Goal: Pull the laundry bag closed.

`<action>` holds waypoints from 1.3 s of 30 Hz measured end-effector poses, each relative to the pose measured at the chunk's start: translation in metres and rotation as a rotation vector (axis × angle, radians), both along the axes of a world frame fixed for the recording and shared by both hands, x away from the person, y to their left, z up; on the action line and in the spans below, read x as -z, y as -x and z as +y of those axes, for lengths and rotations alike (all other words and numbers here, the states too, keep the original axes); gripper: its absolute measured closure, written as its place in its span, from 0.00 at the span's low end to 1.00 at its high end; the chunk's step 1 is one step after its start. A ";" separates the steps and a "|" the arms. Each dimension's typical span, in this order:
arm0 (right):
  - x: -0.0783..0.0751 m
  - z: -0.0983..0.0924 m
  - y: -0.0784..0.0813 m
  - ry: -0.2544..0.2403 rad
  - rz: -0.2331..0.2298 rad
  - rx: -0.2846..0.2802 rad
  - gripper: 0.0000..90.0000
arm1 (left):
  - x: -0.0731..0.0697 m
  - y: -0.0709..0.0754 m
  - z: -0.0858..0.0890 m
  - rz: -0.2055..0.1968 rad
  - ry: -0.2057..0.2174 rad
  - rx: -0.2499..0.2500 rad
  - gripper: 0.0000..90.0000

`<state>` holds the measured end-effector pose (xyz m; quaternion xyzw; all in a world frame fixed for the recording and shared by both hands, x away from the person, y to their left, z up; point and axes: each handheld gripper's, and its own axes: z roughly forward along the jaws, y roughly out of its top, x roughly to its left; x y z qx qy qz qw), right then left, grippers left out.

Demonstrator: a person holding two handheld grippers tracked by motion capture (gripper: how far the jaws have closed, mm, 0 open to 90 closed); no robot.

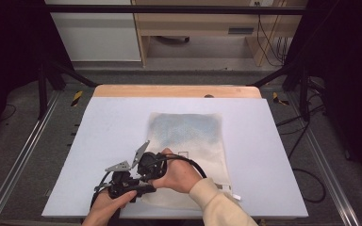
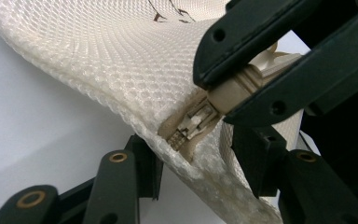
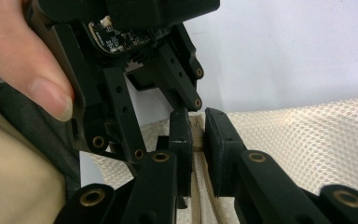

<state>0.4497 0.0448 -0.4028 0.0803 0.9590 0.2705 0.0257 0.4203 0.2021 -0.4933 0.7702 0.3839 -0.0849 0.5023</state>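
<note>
Both grippers at the bag's zip, near the table's front edge

Down at the front edge of the table (image 1: pixel 99 141), left of its middle, the two grippers crowd together over the near left corner of a white mesh bag (image 1: pixel 188 141). The bag lies flat and reaches back toward the table's centre; its near edge is hidden under the hands and sleeve. The right gripper (image 3: pixel 196 135) has its jaws clamped together on the beige zip pull (image 2: pixel 242 86); the pull is mostly covered by the pads, and the slider (image 2: pixel 193 123) shows just below it. The left gripper (image 2: pixel 191 163) has the bag's lifted mesh edge between its jaws, which stand apart; whether the pads touch the mesh is hard to make out, since the fabric covers their tips. From above, both grippers merge into one dark cluster. A printed mark on the bag is cut off.
</note>
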 end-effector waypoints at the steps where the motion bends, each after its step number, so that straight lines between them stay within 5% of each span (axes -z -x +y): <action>1: 0.000 0.000 0.000 0.000 0.000 0.000 0.91 | 0.000 0.000 0.000 0.000 0.000 0.004 0.65; 39: 0.007 -0.008 0.000 0.004 -0.037 -0.028 0.91 | 0.003 -0.003 0.006 0.018 0.020 -0.005 0.95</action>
